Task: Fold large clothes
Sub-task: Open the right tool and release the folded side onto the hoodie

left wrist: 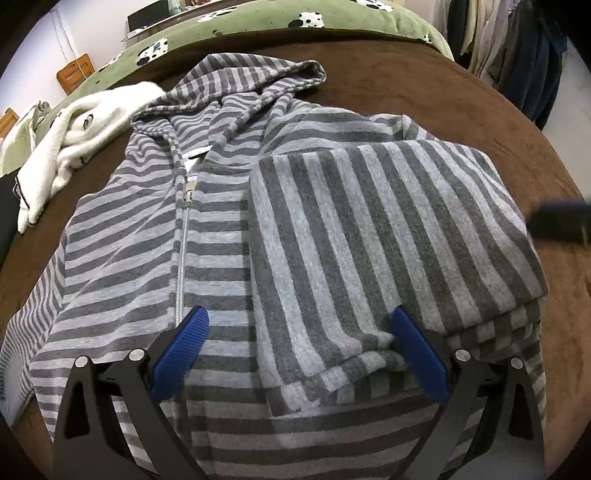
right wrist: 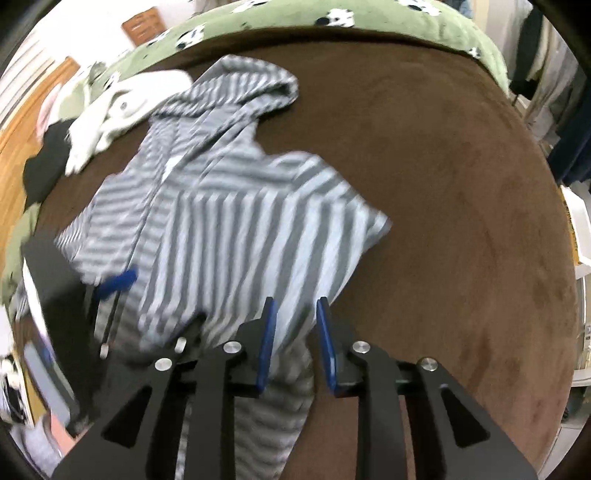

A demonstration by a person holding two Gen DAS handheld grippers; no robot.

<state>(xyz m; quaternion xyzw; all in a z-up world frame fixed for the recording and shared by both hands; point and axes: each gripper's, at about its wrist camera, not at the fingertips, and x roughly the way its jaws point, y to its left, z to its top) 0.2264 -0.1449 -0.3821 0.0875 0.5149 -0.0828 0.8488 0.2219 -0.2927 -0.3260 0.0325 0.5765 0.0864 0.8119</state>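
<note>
A grey striped zip hoodie (left wrist: 207,236) lies front up on a brown blanket (left wrist: 424,85), hood toward the far side. Its right side and sleeve (left wrist: 369,236) are folded over the body. My left gripper (left wrist: 295,325) is open wide, low over the hem, with the folded sleeve's end between its blue pads. In the right wrist view the hoodie (right wrist: 221,221) is blurred. My right gripper (right wrist: 295,306) is open with a narrow gap, above the hoodie's lower right edge, holding nothing. The left gripper's blue pad (right wrist: 118,280) shows at the left there.
A white fluffy garment (left wrist: 74,147) lies at the far left beside the hood. A green patterned quilt (left wrist: 258,22) runs along the far edge. Clothes hang on a rack (left wrist: 517,55) at the right. Bare brown blanket (right wrist: 461,221) extends to the right of the hoodie.
</note>
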